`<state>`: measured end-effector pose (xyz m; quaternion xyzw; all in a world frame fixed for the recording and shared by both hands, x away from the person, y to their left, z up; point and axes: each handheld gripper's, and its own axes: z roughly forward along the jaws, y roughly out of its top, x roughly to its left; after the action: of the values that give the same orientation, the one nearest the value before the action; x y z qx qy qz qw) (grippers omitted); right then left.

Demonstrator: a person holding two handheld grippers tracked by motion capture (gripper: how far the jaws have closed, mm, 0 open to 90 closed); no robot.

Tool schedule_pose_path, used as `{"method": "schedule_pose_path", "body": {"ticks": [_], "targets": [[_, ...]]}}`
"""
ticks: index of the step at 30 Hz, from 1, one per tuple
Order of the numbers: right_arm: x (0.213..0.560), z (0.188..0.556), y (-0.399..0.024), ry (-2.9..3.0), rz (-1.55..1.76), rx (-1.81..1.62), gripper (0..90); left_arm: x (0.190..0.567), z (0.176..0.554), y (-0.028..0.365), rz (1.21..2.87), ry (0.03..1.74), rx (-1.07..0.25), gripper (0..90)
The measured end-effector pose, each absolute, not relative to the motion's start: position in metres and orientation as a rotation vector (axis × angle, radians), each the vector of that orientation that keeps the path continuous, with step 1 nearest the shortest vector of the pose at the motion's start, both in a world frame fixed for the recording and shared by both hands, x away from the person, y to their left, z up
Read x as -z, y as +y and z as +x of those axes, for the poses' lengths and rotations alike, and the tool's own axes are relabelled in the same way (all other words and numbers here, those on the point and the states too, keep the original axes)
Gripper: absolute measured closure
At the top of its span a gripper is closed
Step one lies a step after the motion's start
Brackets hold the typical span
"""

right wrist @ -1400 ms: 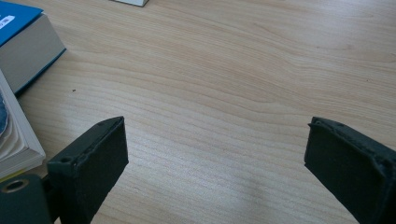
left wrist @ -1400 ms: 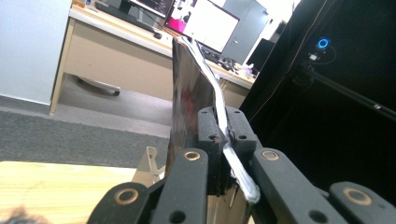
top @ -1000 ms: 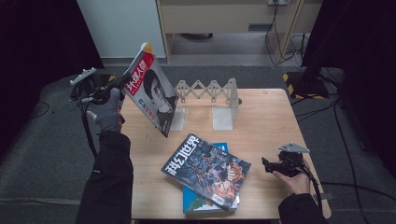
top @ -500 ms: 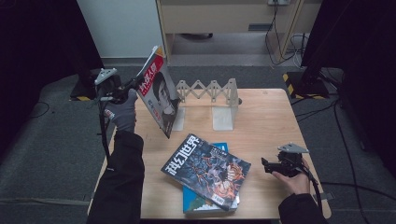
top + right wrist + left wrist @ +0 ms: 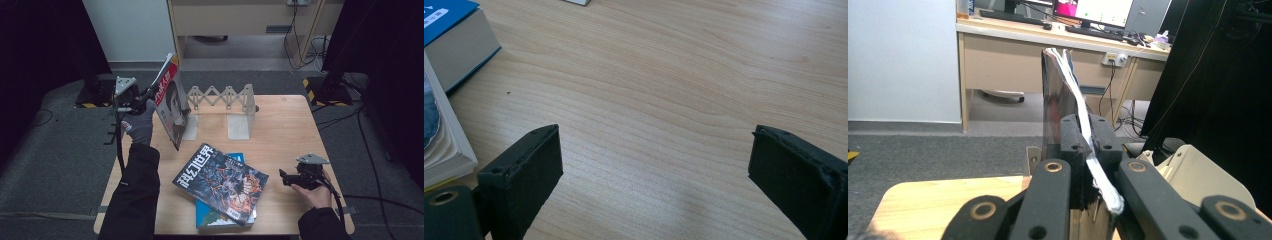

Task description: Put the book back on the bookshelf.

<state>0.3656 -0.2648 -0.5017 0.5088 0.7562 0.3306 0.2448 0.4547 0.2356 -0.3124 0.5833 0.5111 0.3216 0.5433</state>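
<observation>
My left gripper (image 5: 148,93) is shut on the edge of a red-covered magazine (image 5: 171,102), held upright and tilted over the table's far-left corner, beside the grey accordion bookstand (image 5: 222,96). In the left gripper view the magazine (image 5: 1060,95) rises edge-on from between the left gripper (image 5: 1087,137), whose jaws are pinched together. A dark-covered magazine (image 5: 221,181) lies on a blue book (image 5: 212,219) at the table's front middle. My right gripper (image 5: 284,178) rests on the table at the front right, open, with bare wood between its jaws (image 5: 651,155). The blue book's corner (image 5: 451,30) sits to its left.
The wooden table (image 5: 290,125) has bare wood at the right and back right. Two grey end plates (image 5: 239,127) of the bookstand stand upright mid-table. Beyond the table are a desk (image 5: 1013,55) and dark curtains (image 5: 45,45); cables lie on the floor.
My left gripper has carried the red magazine rightward and slightly down, toward the bookstand's left end. The magazine now stands more upright. The right gripper has stayed put.
</observation>
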Motion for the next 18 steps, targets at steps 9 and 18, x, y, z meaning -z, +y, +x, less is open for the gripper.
{"method": "schedule_pose_path", "body": {"ticks": [9, 18], "targets": [[0.502, 0.366, -0.264, 2.076, 1.375, -0.897, 7.8, 0.323, 0.458, 0.222, 1.418, 1.213, -0.834, 86.4], [0.502, 0.365, -0.264, 2.074, 1.371, -0.9, 7.9, 0.329, 0.462, 0.209, 1.444, 1.215, -0.905, 86.4]]}}
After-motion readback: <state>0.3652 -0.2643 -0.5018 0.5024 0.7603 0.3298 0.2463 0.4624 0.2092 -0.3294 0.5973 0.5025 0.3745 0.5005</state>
